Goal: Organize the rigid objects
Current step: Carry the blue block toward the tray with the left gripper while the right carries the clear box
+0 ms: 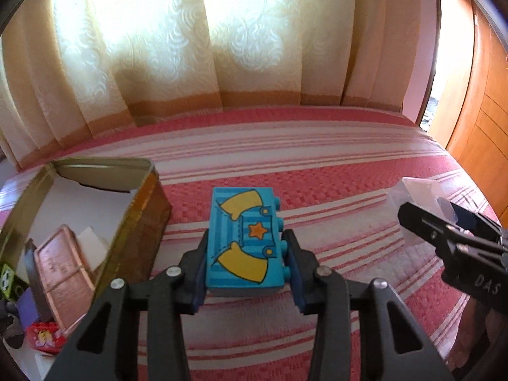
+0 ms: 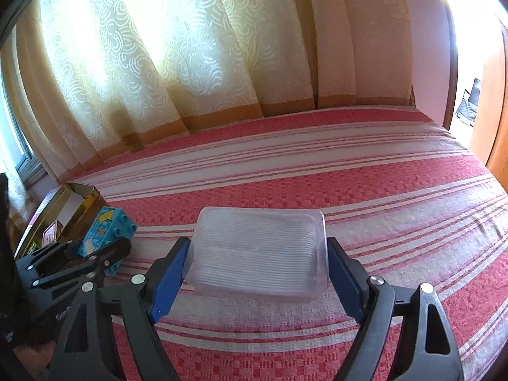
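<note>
Bed (image 1: pixel 333 171) with a red-and-white striped woven cover, cream patterned curtains (image 1: pixel 177 47) hanging along its far side, wooden wardrobe door (image 1: pixel 476 120) at the right edge. Left gripper (image 1: pixel 246 254) pinches a turquoise toy building block (image 1: pixel 244 238) printed with yellow sleeves and an orange star; both fingers press its sides, studs facing the right-hand pad, block just above the cover. Beside it on the left sits an open gold tin box (image 1: pixel 139 209), holding a pink ribbed case (image 1: pixel 62 270), a white piece, and other small items too blurred to name. Right gripper (image 2: pixel 257 263) grips a clear ribbed plastic container (image 2: pixel 258 250), its blue-padded fingers (image 2: pixel 166 279) set wide against the container's two short sides, over the bed cover near the middle. In the right wrist view the block and tin appear at far left; the two grippers are well apart.
</note>
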Action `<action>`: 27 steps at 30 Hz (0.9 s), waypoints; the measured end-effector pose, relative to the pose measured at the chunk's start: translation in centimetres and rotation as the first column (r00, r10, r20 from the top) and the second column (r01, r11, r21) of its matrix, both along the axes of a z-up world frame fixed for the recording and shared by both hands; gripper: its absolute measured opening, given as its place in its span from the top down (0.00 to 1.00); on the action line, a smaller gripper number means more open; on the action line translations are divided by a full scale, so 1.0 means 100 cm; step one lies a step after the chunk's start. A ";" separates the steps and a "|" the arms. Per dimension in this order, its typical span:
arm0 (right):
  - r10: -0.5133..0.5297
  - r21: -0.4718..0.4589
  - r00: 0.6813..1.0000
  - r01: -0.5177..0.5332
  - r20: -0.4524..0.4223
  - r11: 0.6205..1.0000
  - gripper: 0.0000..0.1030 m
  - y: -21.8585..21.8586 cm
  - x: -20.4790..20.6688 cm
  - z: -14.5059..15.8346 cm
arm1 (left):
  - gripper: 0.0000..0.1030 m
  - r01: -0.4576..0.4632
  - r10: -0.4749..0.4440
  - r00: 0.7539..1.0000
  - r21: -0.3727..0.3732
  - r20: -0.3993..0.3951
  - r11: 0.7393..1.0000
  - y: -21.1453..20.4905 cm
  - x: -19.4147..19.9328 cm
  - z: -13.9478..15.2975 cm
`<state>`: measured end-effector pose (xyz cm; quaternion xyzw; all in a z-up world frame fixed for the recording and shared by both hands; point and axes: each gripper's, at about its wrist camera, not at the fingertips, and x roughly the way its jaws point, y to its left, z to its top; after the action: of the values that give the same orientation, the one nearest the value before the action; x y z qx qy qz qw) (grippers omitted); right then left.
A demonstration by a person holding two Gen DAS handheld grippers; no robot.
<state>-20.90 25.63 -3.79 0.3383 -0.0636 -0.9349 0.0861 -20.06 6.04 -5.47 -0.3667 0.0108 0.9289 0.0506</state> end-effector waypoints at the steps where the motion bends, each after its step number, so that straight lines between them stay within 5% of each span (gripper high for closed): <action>1: -0.002 0.001 1.000 0.002 -0.009 1.000 0.18 0.000 0.001 0.001 | 0.60 -0.001 0.001 1.000 -0.001 -0.011 1.000 -0.001 0.002 0.001; 12: 0.010 0.089 0.978 0.008 -0.206 0.996 0.18 -0.020 0.031 0.022 | 0.60 -0.037 0.037 0.988 0.001 -0.150 0.999 -0.012 0.030 0.015; 27: -0.003 0.094 0.951 0.034 -0.309 0.995 0.18 -0.024 0.050 0.033 | 0.60 -0.057 0.063 0.984 0.038 -0.169 0.998 -0.030 0.051 0.016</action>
<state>-15.90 23.22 -0.47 0.1912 -0.0065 -0.9791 0.0693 -15.01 3.08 -3.82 -0.2853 -0.0116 0.9580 0.0275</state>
